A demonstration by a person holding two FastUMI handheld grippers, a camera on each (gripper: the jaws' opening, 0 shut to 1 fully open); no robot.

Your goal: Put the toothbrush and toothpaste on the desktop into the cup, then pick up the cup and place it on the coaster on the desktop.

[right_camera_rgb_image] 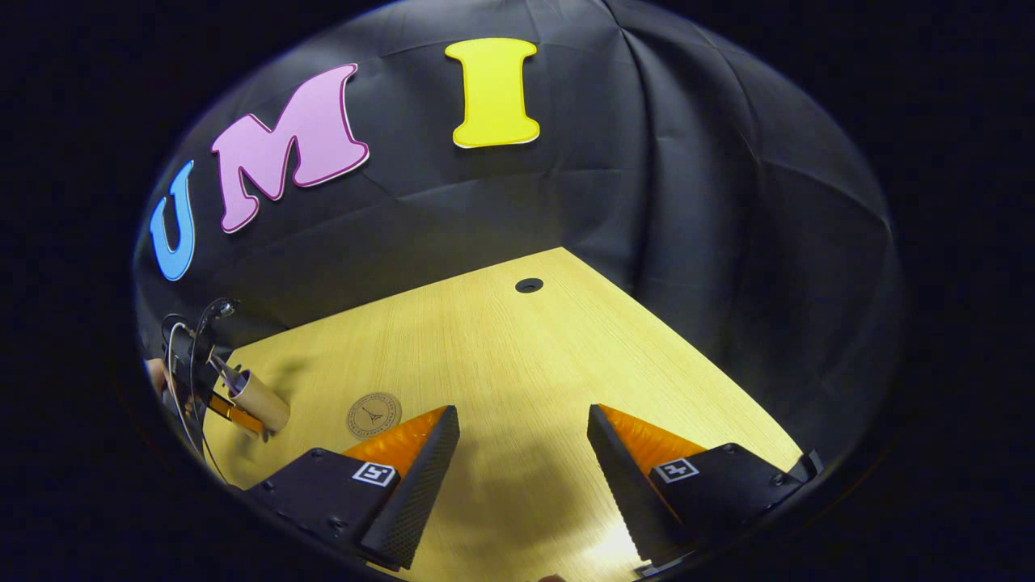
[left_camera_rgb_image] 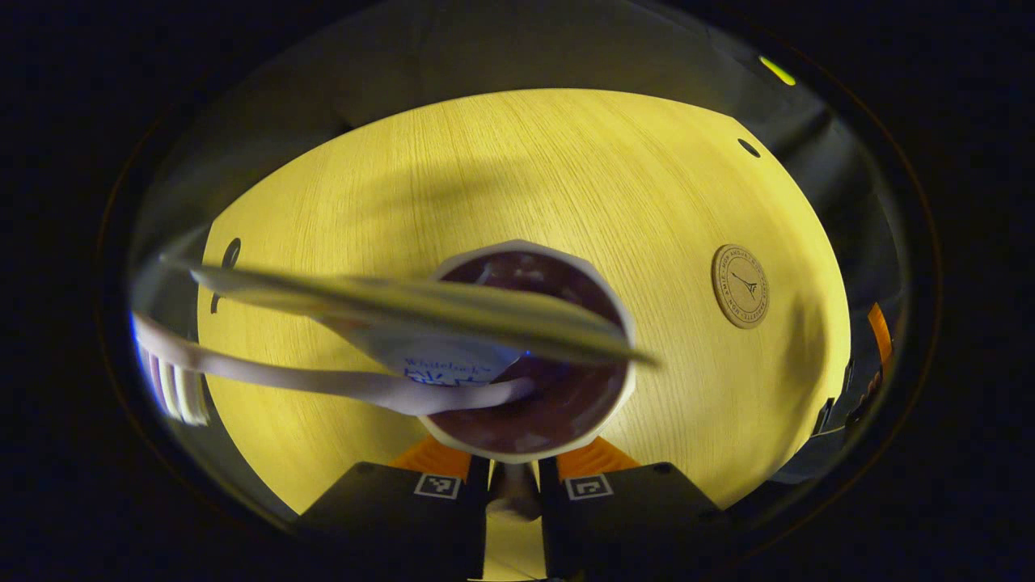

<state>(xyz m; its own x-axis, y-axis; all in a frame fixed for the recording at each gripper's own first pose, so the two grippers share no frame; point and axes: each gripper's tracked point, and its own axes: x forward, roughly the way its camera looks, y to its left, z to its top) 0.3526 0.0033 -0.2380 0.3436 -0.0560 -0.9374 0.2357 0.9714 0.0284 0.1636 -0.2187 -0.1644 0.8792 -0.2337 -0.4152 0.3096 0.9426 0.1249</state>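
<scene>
1. In the left gripper view we look straight down into the cup (left_camera_rgb_image: 530, 356), its pale rim close above the left gripper (left_camera_rgb_image: 514, 477), whose two fingers (left_camera_rgb_image: 453, 485) stand close together at the near side of the cup's wall; we cannot tell whether both press on it, since the contact is hidden under the rim

2. We see the toothpaste (left_camera_rgb_image: 420, 311) and the toothbrush (left_camera_rgb_image: 323, 380) standing in the cup, both leaning out over its rim toward the left of that view, the toothpaste tube blurred and crossing the cup's mouth, the toothbrush below it with its far end at the edge of the view

3. We find the coaster (left_camera_rgb_image: 740, 285), a round disc with a stamped mark, lying flat on the wooden desktop (left_camera_rgb_image: 517, 178) to the right of the cup and apart from it

4. In the right gripper view we see the right gripper (right_camera_rgb_image: 521, 420) with its fingers spread wide and nothing between them, poised over bare desktop

5. Far off at the left of the right gripper view we make out the left gripper holding the cup tilted, clear of the coaster that lies just right of it

6. A small dark hole (right_camera_rgb_image: 529, 284) sits near the desktop's far corner
</scene>
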